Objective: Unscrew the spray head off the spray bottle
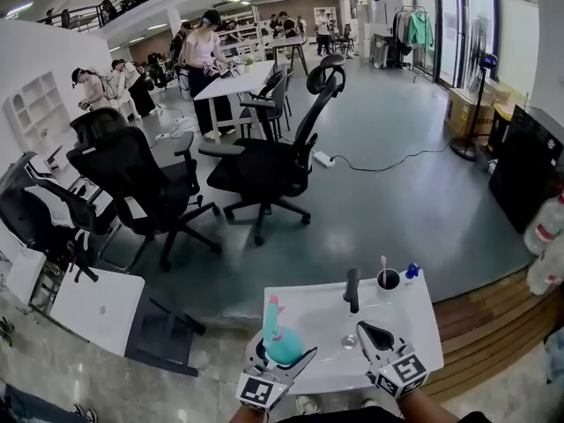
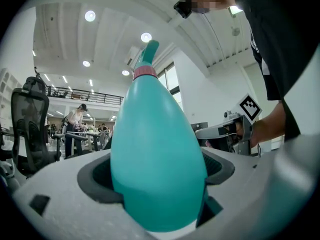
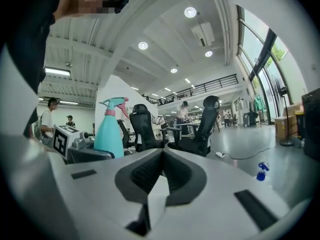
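Note:
A teal spray bottle (image 1: 280, 340) with a pink collar (image 2: 145, 73) and a teal spray head (image 2: 150, 50) stands upright over the white basin top (image 1: 317, 311). My left gripper (image 1: 284, 361) is shut on the bottle's wide body, which fills the left gripper view (image 2: 157, 154). My right gripper (image 1: 366, 331) is to the right of the bottle and apart from it. Its jaws are shut with nothing between them (image 3: 161, 156). The right gripper view shows the bottle (image 3: 109, 134) at the left, with its pink trigger, held in the left gripper (image 3: 75, 146).
A black faucet (image 1: 352, 289), a cup with a toothbrush (image 1: 388, 278) and a small blue bottle (image 1: 411, 271) stand at the basin's far edge. Black office chairs (image 1: 264, 166) stand on the floor beyond. A wooden platform (image 1: 493, 324) lies at the right.

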`<control>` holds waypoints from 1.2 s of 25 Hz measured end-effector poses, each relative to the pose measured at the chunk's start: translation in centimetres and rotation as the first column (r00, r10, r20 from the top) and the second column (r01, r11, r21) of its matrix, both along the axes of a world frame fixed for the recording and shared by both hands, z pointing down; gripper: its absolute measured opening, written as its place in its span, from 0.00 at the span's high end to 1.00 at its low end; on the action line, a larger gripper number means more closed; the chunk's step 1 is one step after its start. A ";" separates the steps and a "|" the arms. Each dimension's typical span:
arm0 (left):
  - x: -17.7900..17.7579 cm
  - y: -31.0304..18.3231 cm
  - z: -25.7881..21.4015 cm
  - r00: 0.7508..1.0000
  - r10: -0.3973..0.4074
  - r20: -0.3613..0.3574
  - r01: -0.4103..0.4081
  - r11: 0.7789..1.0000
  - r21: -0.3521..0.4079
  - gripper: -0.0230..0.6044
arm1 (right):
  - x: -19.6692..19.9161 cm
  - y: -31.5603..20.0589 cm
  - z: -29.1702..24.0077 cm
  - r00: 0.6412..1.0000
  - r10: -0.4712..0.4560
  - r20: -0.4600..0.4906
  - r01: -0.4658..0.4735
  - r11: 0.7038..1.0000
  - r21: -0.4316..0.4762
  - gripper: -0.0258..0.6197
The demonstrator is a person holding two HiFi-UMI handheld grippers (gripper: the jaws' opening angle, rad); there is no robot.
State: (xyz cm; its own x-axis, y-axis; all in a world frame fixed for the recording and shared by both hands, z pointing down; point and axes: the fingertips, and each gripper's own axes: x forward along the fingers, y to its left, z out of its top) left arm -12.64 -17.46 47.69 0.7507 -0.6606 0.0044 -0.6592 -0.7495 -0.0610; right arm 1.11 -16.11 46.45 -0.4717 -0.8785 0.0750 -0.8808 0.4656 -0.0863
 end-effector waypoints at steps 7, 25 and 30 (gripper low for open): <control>-0.7 -0.4 -0.4 0.999 0.049 -0.003 -0.049 0.999 0.008 0.24 | -2.1 0.3 -0.2 1.000 0.015 0.015 -0.015 1.000 -0.021 0.95; 5.3 -1.8 2.1 0.996 0.024 0.088 -0.027 0.999 0.040 0.24 | -2.5 0.4 -5.2 0.951 -0.303 0.059 0.302 0.953 0.028 0.66; 6.9 -1.8 2.9 0.994 0.025 0.108 -0.027 0.999 0.023 0.24 | -4.4 0.9 -6.3 0.908 -0.415 0.061 0.412 0.910 0.048 0.66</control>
